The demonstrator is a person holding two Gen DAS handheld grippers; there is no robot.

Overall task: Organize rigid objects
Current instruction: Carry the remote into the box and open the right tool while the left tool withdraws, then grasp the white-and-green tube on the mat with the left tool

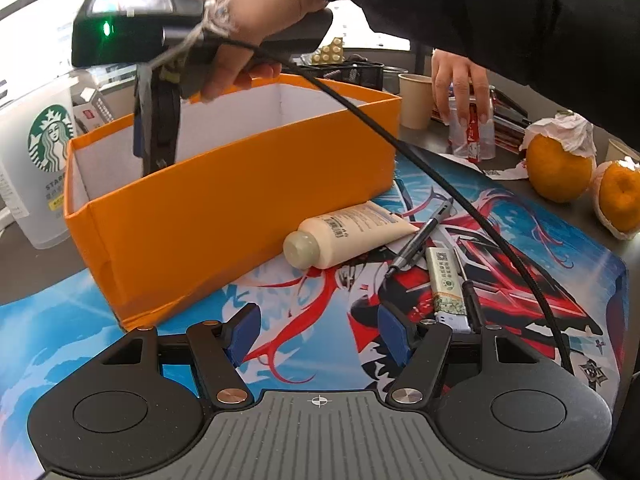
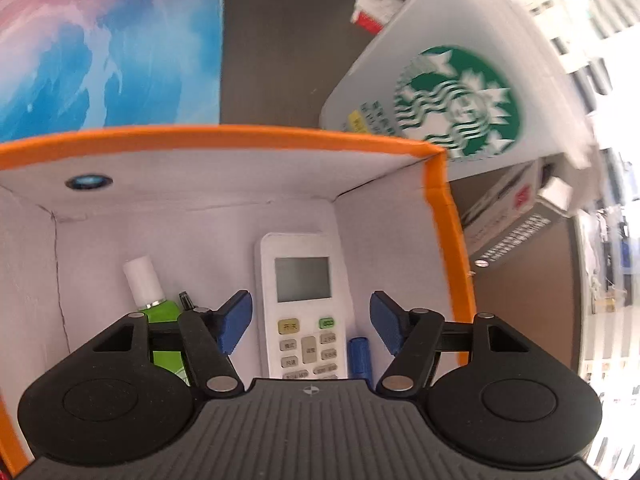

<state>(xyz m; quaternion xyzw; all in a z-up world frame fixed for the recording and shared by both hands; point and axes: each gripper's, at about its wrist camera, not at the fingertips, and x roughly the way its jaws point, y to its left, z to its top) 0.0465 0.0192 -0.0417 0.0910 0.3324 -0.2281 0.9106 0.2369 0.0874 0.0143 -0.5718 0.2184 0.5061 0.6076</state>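
An orange box (image 1: 224, 216) with white inner walls stands on a printed mat (image 1: 80, 320). My right gripper (image 2: 311, 312) points down into it, open, with a white remote (image 2: 304, 280) lying on the box floor between and below its pads, untouched. Beside the remote lie a green bottle with a white cap (image 2: 160, 312) and a small blue cylinder (image 2: 359, 356). My left gripper (image 1: 316, 320) hovers open over the mat, holding nothing. In front of it lie a cream tube (image 1: 344, 236), a dark pen (image 1: 420, 244), a white-and-green lighter (image 1: 446, 284) and a thin screwdriver (image 1: 472, 296).
A Starbucks cup (image 1: 44, 152) stands left of the box. Two oranges (image 1: 558, 168) sit at the right, a paper cup (image 1: 416, 100) behind the box. Another hand (image 1: 460, 84) rests on a clear cup there. My right gripper's black cable (image 1: 440, 184) runs across the mat.
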